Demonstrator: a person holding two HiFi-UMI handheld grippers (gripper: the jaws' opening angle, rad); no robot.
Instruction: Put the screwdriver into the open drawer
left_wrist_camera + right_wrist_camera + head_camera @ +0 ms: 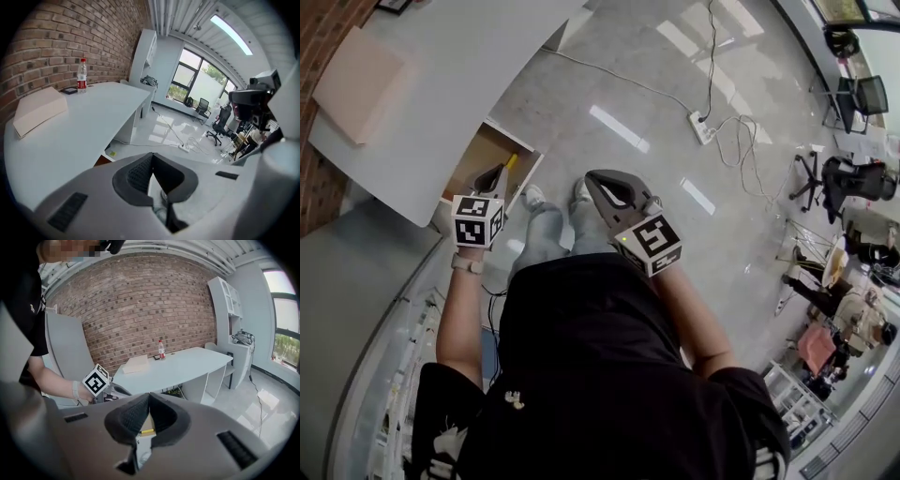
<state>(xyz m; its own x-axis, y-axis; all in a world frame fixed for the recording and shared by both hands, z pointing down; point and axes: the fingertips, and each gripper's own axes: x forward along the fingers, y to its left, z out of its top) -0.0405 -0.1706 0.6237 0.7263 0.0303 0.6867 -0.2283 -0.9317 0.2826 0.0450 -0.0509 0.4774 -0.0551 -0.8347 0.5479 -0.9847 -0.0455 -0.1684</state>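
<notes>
The open wooden drawer [476, 152] sticks out from under the white desk [441, 75]. A yellow-handled screwdriver [512, 161] lies in it near its right wall, and its yellow handle [146, 431] also shows through the gap of the right jaws in the right gripper view. My left gripper [496, 172] hangs above the drawer's front, shut and empty, its tips meeting [151, 154]. My right gripper [592, 180] is to the right over the floor, also shut with nothing in it [149, 395]. The left gripper's marker cube [96, 379] appears in the right gripper view.
A beige flat box [358, 82] and a water bottle [82, 75] rest on the desk. A power strip [704, 128] with cables lies on the shiny floor. Office chairs [853, 178] stand at the far right. The person's feet [553, 199] are by the drawer.
</notes>
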